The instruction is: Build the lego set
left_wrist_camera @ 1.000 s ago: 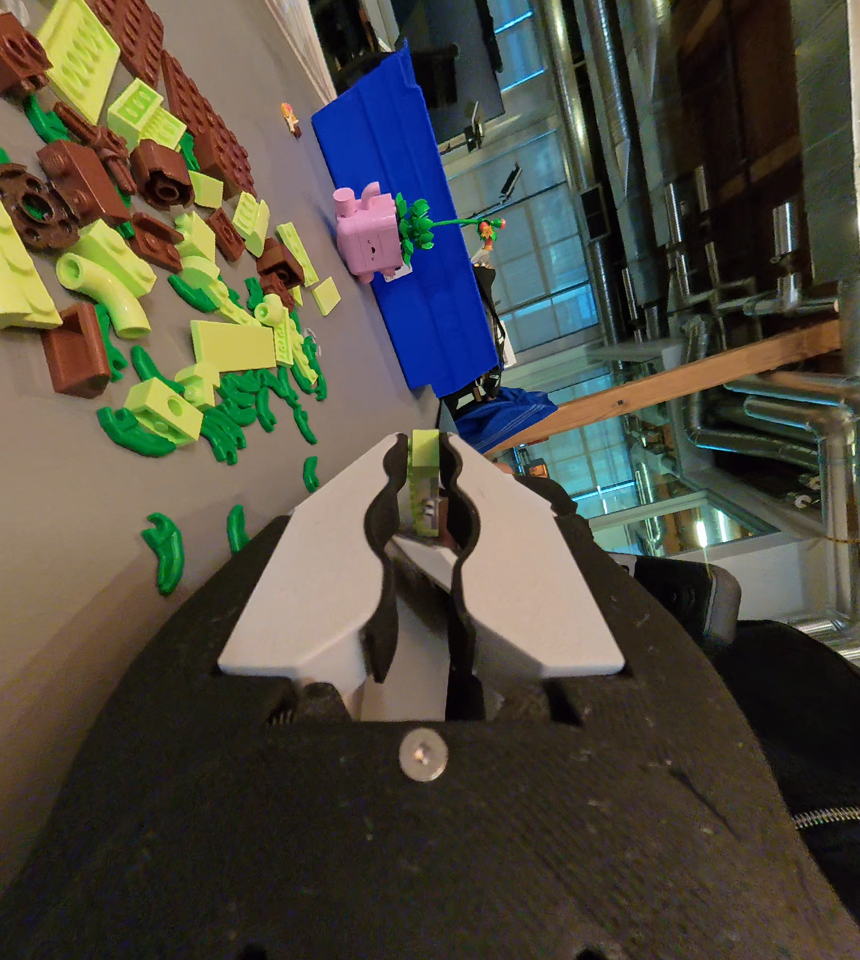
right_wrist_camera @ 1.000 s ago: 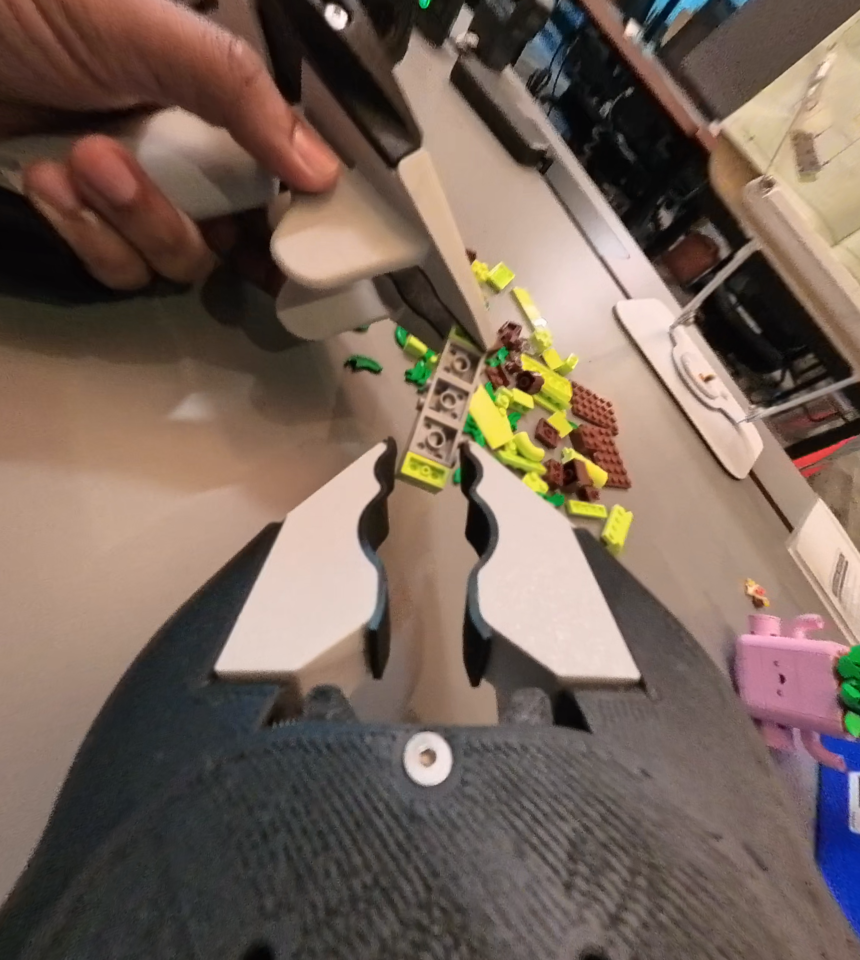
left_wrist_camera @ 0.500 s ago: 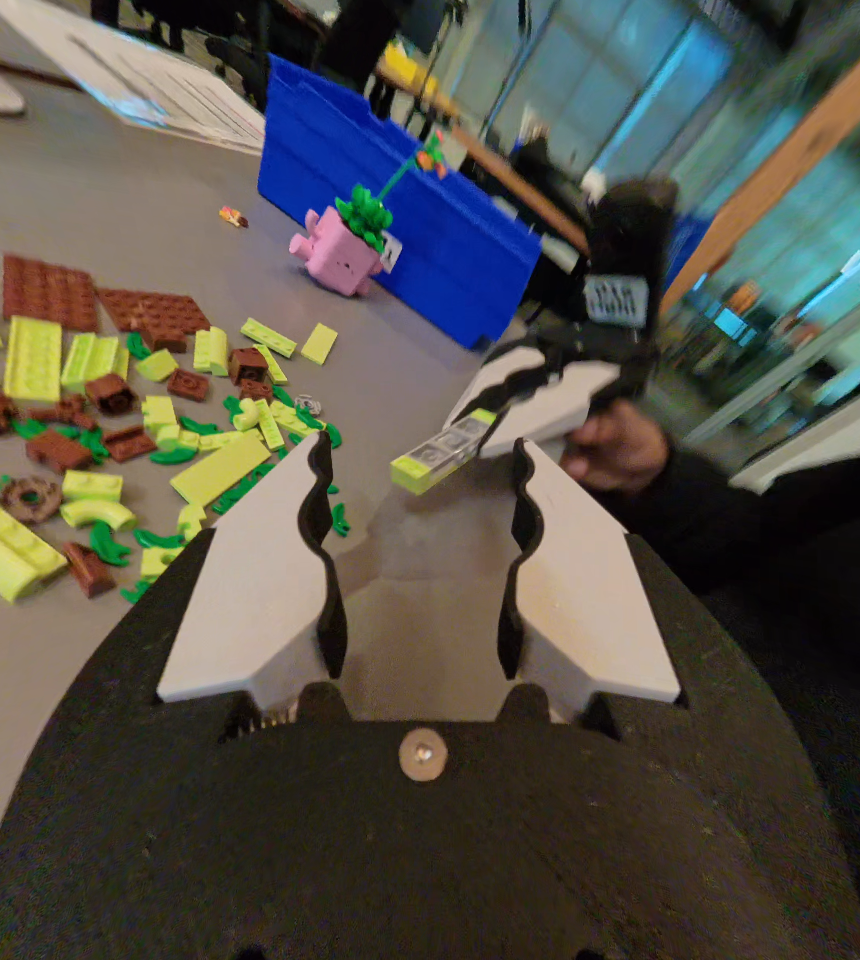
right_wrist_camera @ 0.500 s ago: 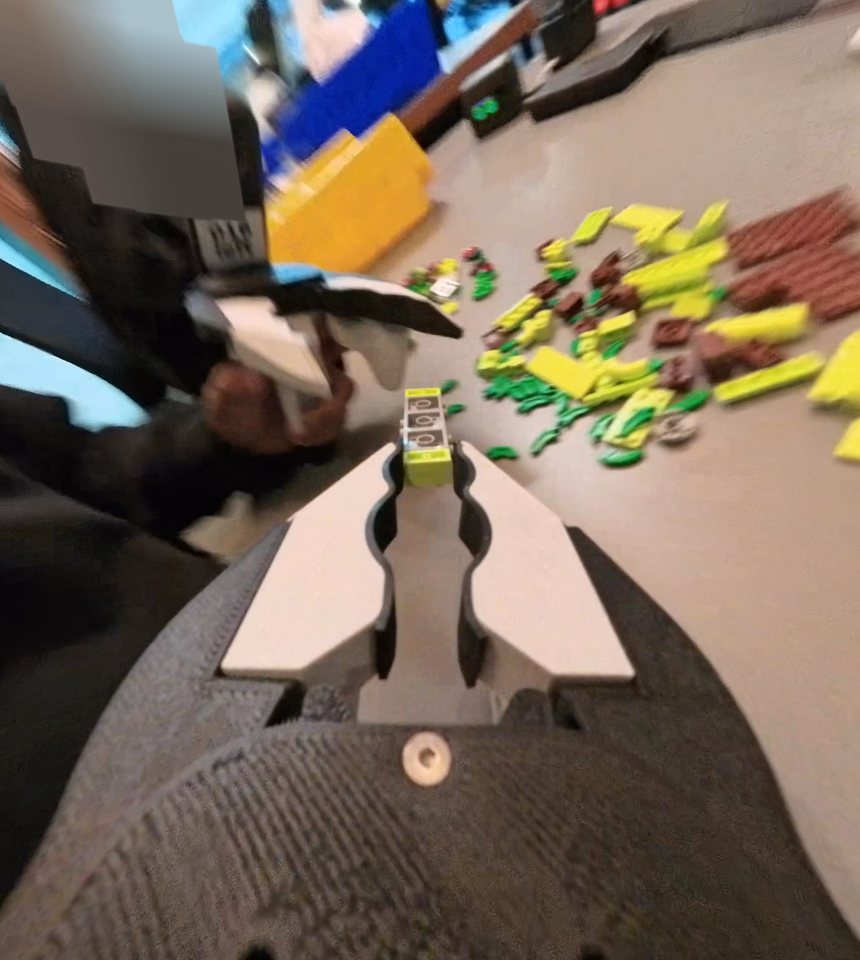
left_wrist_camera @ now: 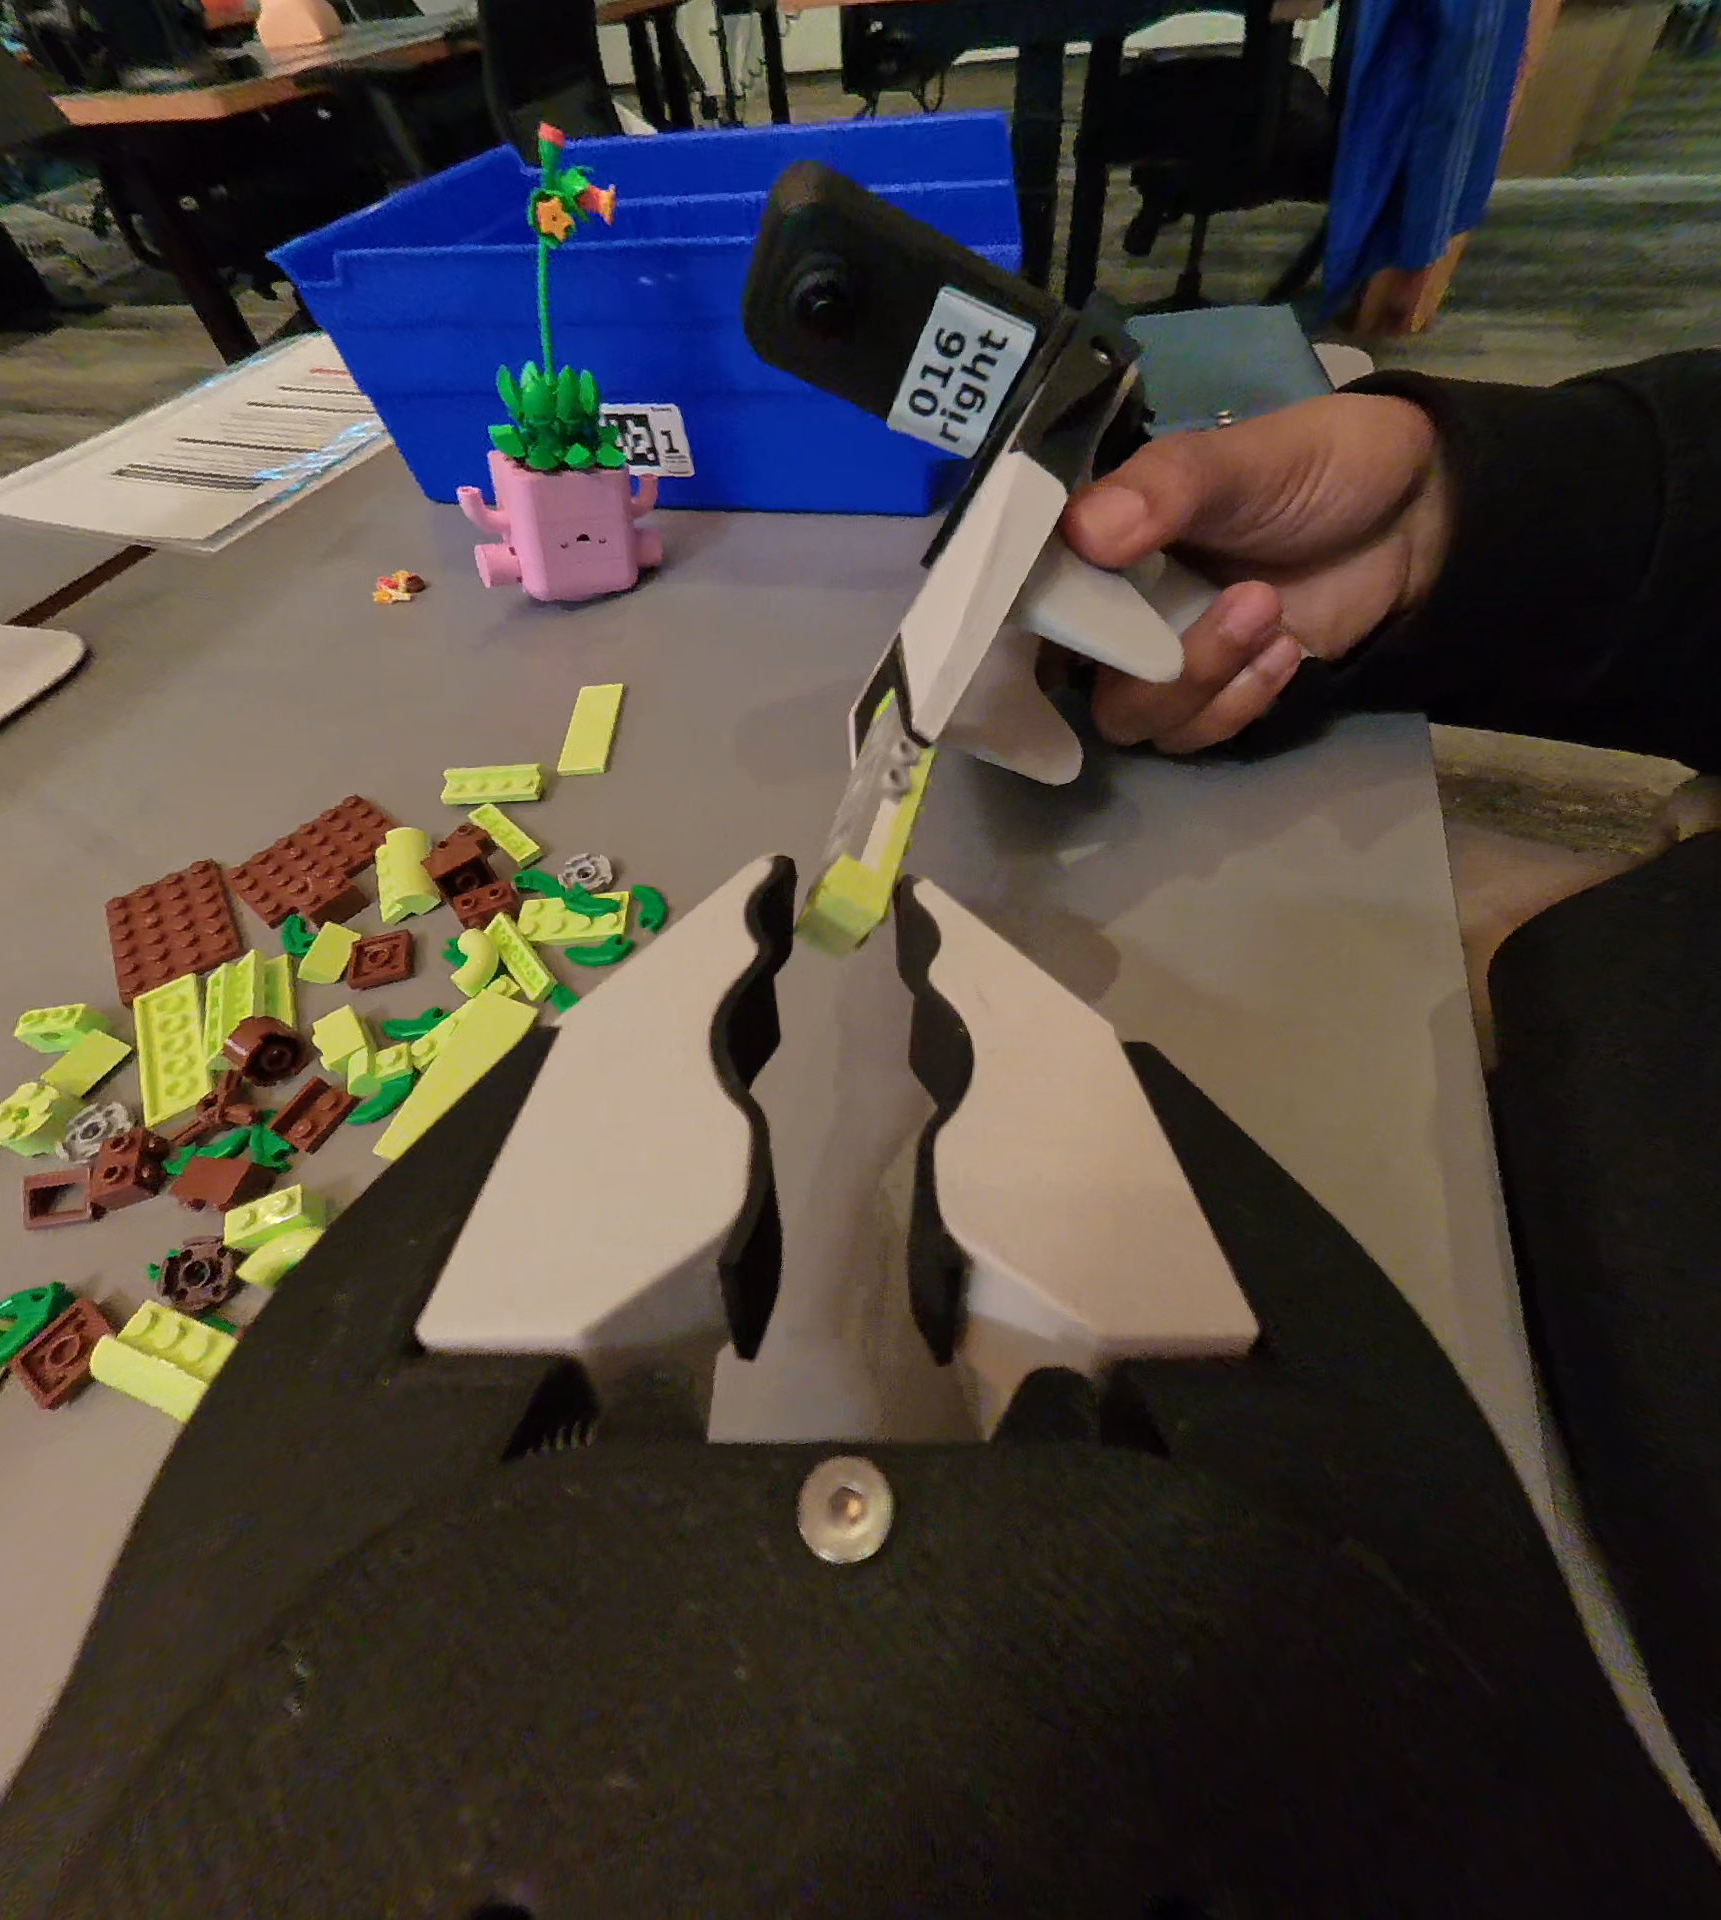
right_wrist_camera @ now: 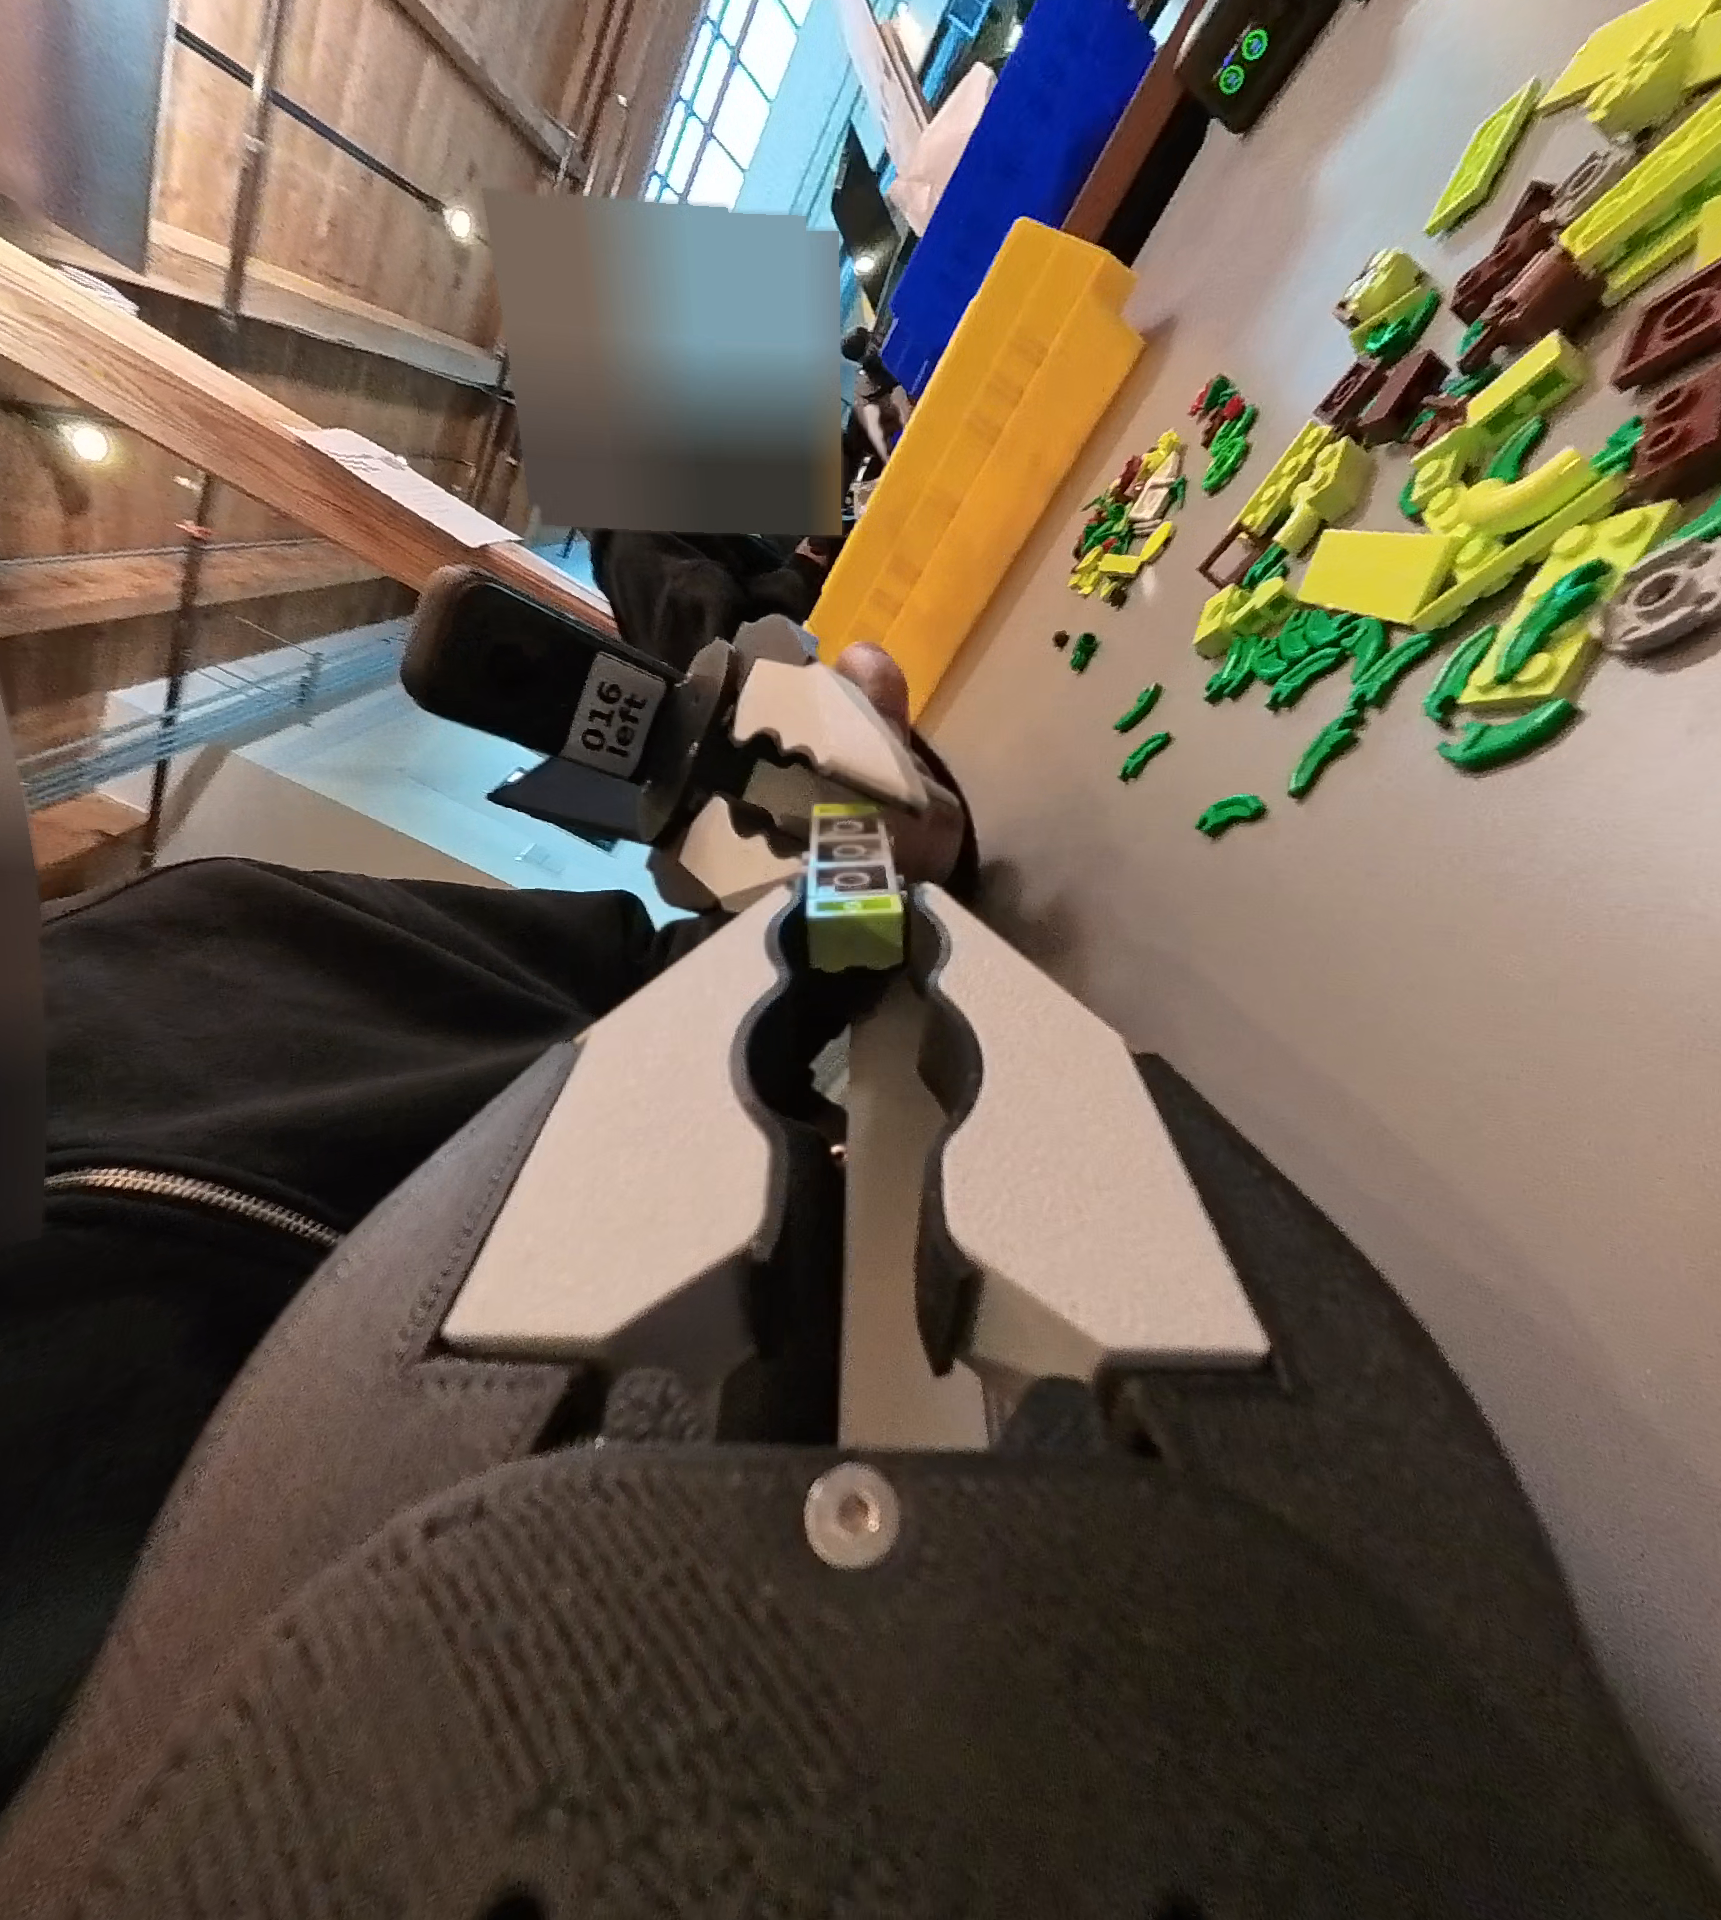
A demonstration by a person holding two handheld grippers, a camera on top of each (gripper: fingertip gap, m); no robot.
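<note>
A short lego strip (left_wrist_camera: 871, 821), grey studs on lime-green plates, hangs in the air between both grippers. My right gripper (right_wrist_camera: 854, 914) is shut on its near lime end (right_wrist_camera: 851, 930). In the left wrist view the right gripper (left_wrist_camera: 897, 717) comes down from the upper right in a hand. My left gripper (left_wrist_camera: 845, 899) has its fingertips tight on either side of the strip's other lime end. It also shows in the right wrist view (right_wrist_camera: 814, 800), around the far end of the strip. Loose brown, lime and green pieces (left_wrist_camera: 316, 1018) lie on the grey table.
A finished pink pot model with a green plant (left_wrist_camera: 570, 530) stands before a blue bin (left_wrist_camera: 731, 312). A printed sheet (left_wrist_camera: 201, 457) lies at the back left. A yellow bin (right_wrist_camera: 991, 447) stands beyond the pile. The table's edge (left_wrist_camera: 1448, 935) runs along the right, by my dark sleeve. My two grippers' fingertips are within a few centimetres of each other.
One second ago the left gripper held the strip and the right was open. The right took it and the left opened wide. Now the left has narrowed onto the strip's free end.
</note>
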